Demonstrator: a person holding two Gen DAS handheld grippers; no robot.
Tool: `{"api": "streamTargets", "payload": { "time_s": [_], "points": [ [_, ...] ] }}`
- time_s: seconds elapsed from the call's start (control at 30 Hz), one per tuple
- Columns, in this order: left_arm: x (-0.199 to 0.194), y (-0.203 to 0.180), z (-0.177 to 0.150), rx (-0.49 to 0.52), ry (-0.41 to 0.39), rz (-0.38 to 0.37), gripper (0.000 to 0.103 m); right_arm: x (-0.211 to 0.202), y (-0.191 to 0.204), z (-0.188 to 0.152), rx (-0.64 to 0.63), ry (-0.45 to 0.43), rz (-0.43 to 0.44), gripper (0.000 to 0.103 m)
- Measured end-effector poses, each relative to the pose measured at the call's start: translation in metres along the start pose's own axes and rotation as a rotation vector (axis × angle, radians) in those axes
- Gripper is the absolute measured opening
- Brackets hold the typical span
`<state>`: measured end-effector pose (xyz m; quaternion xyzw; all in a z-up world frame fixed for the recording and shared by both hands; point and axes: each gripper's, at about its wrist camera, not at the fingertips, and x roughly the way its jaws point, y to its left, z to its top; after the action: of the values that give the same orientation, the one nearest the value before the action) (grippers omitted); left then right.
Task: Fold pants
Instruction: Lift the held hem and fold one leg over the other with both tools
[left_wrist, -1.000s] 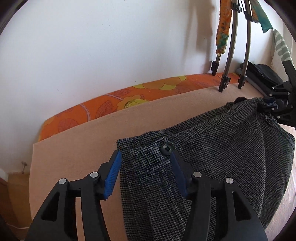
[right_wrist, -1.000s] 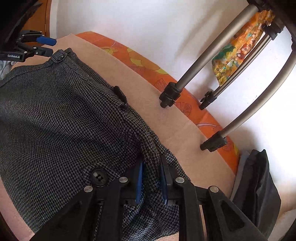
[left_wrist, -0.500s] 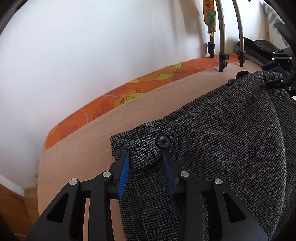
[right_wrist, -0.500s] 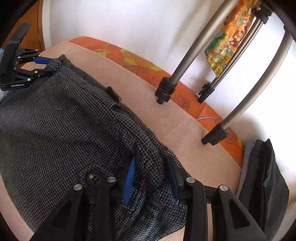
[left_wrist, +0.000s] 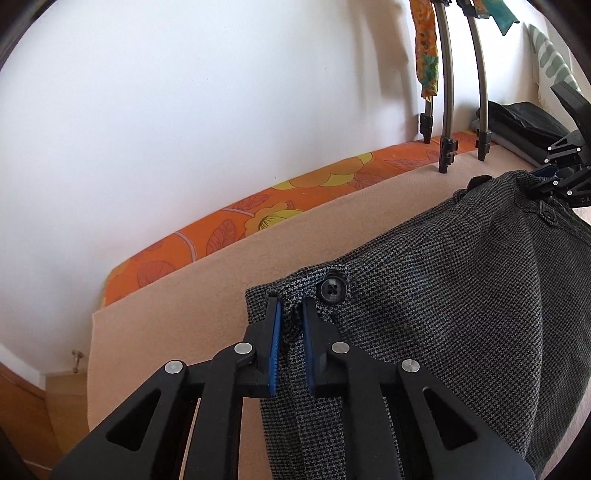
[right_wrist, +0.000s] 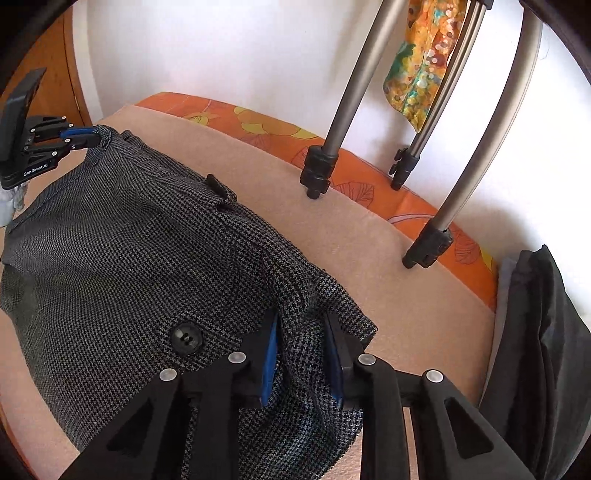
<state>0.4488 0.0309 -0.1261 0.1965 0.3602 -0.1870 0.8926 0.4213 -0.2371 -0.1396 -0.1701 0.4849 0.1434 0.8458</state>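
Grey houndstooth pants (left_wrist: 424, 314) lie waistband-first on a beige blanket (left_wrist: 177, 317), also in the right wrist view (right_wrist: 122, 266). My left gripper (left_wrist: 290, 306) is shut on the waistband corner beside a black button (left_wrist: 332, 291); it shows far left in the right wrist view (right_wrist: 79, 138). My right gripper (right_wrist: 301, 319) stands around the other waistband corner, jaws apart with cloth between them, near a button (right_wrist: 186, 338). In the left wrist view it is at the far right (left_wrist: 550, 179).
A rack's metal legs (right_wrist: 321, 173) stand on the blanket's far side by the white wall. An orange floral mattress edge (left_wrist: 236, 229) runs along the wall. Dark folded clothes (right_wrist: 535, 350) lie at the right end. A colourful cloth (right_wrist: 417, 62) hangs above.
My left gripper has closed from wide open onto the waistband corner. My right gripper has opened from nearly shut to a wider gap. The waistband has stretched out between them.
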Motion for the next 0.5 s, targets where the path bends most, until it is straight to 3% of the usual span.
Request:
{"api": "streamTargets", "payload": {
  "time_s": [0.13, 0.5],
  "points": [
    [-0.005, 0.004, 0.005, -0.024, -0.041, 0.006, 0.01, -0.009, 0.004, -0.003, 0.018, -0.012, 0.007, 0.019],
    [0.028, 0.007, 0.025, 0.009, 0.028, 0.097, 0.01, -0.015, 0.004, 0.015, 0.019, -0.053, -0.068, 0.013]
  ]
}}
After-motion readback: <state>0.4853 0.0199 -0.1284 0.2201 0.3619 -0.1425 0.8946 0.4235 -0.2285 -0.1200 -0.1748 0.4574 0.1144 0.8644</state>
